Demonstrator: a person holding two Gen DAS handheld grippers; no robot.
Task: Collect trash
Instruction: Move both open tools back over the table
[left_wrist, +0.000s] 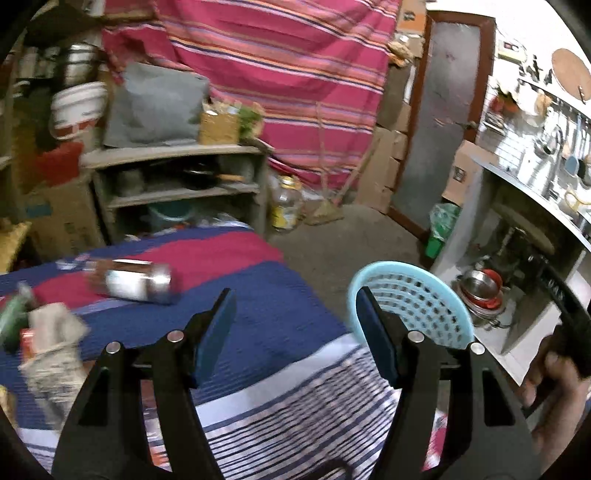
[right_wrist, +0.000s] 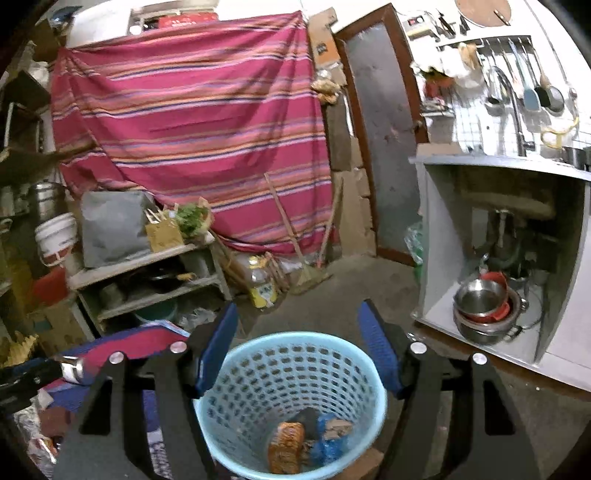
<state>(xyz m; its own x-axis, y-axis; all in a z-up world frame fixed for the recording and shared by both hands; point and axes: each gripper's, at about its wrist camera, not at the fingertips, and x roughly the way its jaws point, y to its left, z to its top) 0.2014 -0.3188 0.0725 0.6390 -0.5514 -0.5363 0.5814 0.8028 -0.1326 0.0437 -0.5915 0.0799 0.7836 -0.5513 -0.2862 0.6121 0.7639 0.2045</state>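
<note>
While the right tongs hang over the light blue basket, their blue-padded jaws stand apart with nothing between them. The basket's rim sits directly below and just ahead of the fingertips, and its perforated wall opens up toward the camera. At its bottom lie an orange wrapper, a crumpled blue wrapper and a dark lump between them that is too blurred to name.

The left tongs are likewise apart and empty, held above the striped cloth of blue, red and white. The same basket shows just behind and to the right of the right-hand jaw, off the cloth's edge. Ahead and to the left of these tongs a shiny bottle lies on its side on the cloth, blurred. Further left and nearer, a crumpled newspaper wad rests on the cloth beside a green item that cannot be made out. At the far right of the left view, a hand grips the dark handle of the other tool.
</note>
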